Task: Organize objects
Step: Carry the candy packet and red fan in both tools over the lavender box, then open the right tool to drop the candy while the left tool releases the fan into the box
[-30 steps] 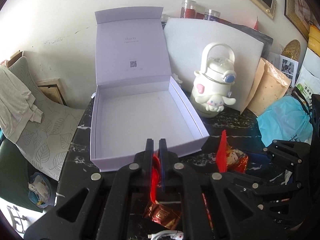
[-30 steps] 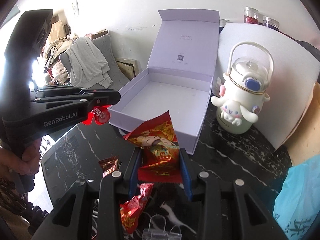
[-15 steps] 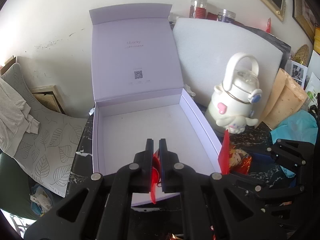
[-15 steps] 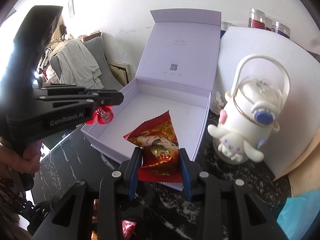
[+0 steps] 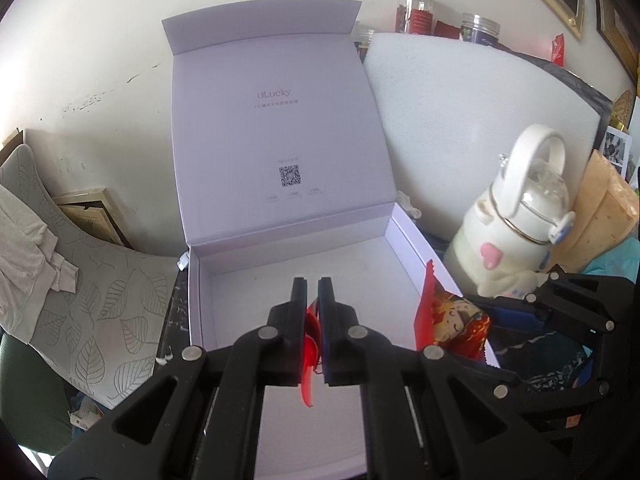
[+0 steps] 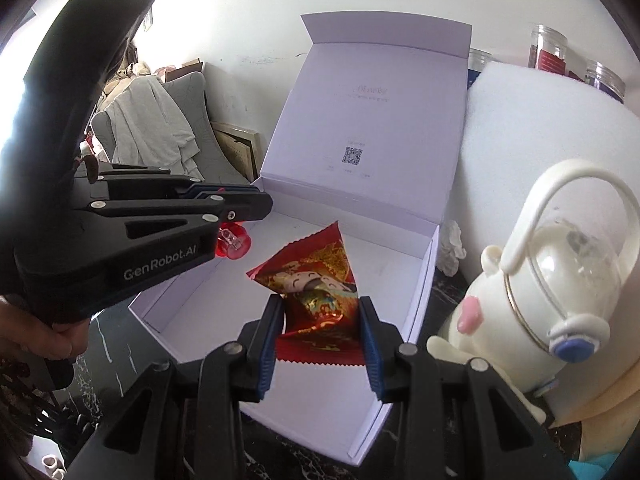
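Nearest each lens, both tools are clamped: the left gripper (image 5: 313, 292) pinches a small red cellophane-wrapped candy (image 6: 233, 243), jaws almost touching; the right gripper (image 6: 320, 312) holds a crinkled red foil snack packet (image 6: 318, 280), jaws wider. Both hover over the open lilac cardboard box (image 5: 304, 264). Beyond stands a white cartoon-dog bottle (image 6: 552, 280). Risk: the packet, near the right wall, could fall outside.

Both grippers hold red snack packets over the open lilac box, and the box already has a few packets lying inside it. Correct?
Not quite: the lilac box is empty, as the left wrist view shows. The rest holds: the left gripper pinches a small red packet and the right gripper grips a red snack packet, both above the open box.
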Motion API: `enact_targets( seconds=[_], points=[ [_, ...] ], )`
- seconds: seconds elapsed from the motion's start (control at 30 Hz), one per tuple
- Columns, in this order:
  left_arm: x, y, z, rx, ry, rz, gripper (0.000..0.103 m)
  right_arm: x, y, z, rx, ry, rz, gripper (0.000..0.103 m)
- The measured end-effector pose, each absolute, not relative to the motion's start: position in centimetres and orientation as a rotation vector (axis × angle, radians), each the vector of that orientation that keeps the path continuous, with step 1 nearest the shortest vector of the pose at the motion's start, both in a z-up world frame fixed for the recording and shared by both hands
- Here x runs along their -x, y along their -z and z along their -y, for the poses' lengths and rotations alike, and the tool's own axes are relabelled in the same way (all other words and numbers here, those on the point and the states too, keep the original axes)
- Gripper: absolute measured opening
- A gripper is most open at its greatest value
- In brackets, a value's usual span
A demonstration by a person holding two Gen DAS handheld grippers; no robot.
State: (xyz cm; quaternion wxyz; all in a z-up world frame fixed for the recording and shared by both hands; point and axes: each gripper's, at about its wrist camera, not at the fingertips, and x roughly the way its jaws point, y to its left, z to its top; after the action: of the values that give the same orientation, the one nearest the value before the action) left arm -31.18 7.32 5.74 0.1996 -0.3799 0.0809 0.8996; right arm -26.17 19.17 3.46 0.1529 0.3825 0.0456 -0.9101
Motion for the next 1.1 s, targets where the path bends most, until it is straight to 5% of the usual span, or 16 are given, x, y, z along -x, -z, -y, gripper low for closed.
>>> enact_targets(
  seconds=[1.1],
  points=[
    [40.9, -0.1, -7.9, 1.248, -2.478, -0.191, 0.006, 34.9, 0.4, -18.3, -1.225, 2.67, -0.353, 0.037]
  ],
)
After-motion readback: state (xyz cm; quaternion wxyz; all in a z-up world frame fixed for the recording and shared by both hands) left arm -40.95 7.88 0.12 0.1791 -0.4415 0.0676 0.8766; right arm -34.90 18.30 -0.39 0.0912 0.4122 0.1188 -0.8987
